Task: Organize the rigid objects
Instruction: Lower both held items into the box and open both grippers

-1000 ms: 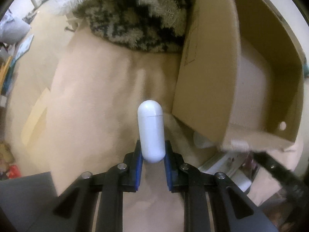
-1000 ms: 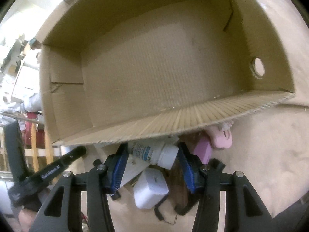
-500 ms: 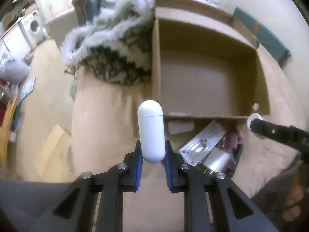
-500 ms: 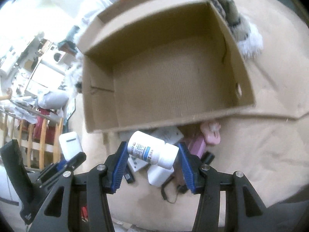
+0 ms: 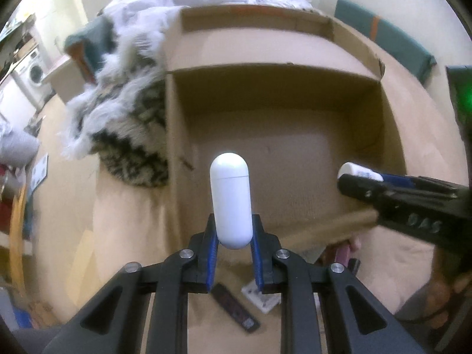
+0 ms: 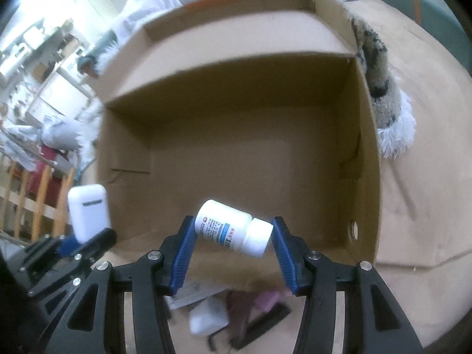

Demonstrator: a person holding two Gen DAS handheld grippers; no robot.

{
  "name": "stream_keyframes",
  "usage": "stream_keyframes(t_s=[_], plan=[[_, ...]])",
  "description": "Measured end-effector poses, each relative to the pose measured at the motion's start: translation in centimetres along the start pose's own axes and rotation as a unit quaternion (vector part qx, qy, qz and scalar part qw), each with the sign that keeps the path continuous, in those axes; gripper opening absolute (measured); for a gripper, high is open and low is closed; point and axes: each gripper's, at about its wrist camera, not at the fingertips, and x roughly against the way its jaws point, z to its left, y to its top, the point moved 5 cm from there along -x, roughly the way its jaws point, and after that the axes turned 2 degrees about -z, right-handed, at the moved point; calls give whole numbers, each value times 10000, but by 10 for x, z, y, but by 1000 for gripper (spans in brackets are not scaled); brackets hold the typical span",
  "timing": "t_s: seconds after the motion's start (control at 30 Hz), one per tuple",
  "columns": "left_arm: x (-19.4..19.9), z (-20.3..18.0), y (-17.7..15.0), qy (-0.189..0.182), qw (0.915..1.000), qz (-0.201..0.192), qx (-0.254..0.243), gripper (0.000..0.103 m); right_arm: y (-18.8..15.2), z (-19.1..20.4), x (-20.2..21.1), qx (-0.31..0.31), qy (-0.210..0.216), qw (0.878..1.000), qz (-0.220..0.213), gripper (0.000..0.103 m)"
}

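Above the open cardboard box (image 5: pixel 295 67), I see my two grippers, each one holding something. My left gripper (image 5: pixel 233 242) is squeezed shut on a white earbud case (image 5: pixel 231 197). The case stands up straight between the blue pads (image 5: pixel 211 250), with its bottom end pinched and its round top poking far out past the tips. It hangs over the near left part of the box.

My right gripper (image 6: pixel 233 239) is squeezed shut on a white pill bottle (image 6: pixel 233 227). The bottle lies sideways and a bit tilted between the blue pads (image 6: pixel 183 250). Its flat bottom touches the left pad and its white cap touches the right pad. It hangs over the near wall of the box (image 6: pixel 236 147).

In the left view, the right gripper (image 5: pixel 368 180) reaches in over the near right part of the box.

In front of the box, on the tan cover (image 6: pixel 427 206), some things lie in a pile. I can see a white charger block (image 6: pixel 208 318), a pink thing (image 6: pixel 265 298) and a black flat thing (image 5: pixel 236 309). To the left of the box sits a fluffy blanket (image 5: pixel 129 112).
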Motion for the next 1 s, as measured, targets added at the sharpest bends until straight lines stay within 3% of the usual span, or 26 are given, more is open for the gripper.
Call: stream_keyframes(t_s=[0.6,0.73,1.0], plan=[[-68,-10,0,458,9968,644,80,18,-8,-16,-45,-555,169,9961,672,55],[-75,-14,0,522,9963,676,106,18,-11,-21,-50,-902,465,9917,785,55],[-80,-27,0,584,9952,784,49,18,-7,-35,-47,-1202,468,9894,665,57]])
